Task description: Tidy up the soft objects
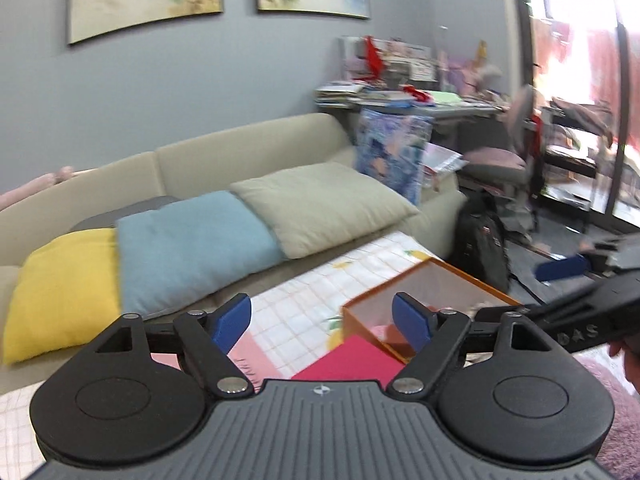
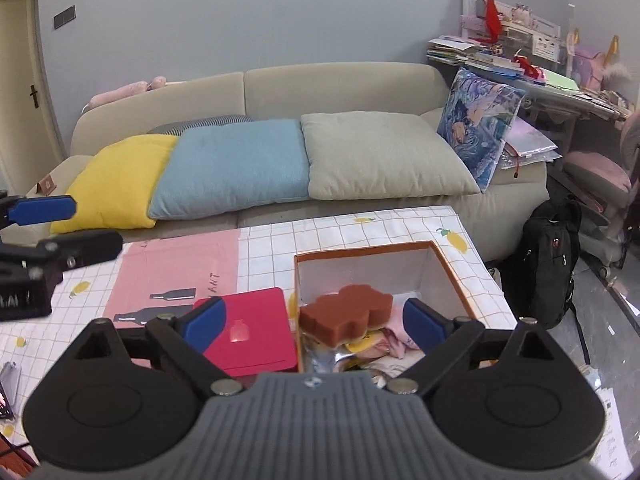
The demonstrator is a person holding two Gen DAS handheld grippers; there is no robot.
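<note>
An orange-rimmed cardboard box [image 2: 452, 276] stands on the checked tablecloth. A brown flower-shaped sponge [image 2: 346, 314] lies in it on top of pink cloth [image 2: 394, 340] and other soft items. My right gripper [image 2: 316, 320] is open and empty, held just above the box's near side. My left gripper [image 1: 326, 322] is open and empty, above the table left of the box [image 1: 432, 284]; it also shows at the left edge of the right wrist view [image 2: 60, 224]. A red lid [image 2: 248, 328] lies flat beside the box.
A beige sofa [image 2: 340, 80] behind the table carries yellow [image 2: 116, 180], blue [image 2: 236, 164], beige [image 2: 380, 156] and printed [image 2: 480, 124] pillows. A black backpack [image 2: 548, 256] stands on the floor at right, with a cluttered desk [image 2: 560, 92] and a pink chair [image 2: 596, 172] beyond.
</note>
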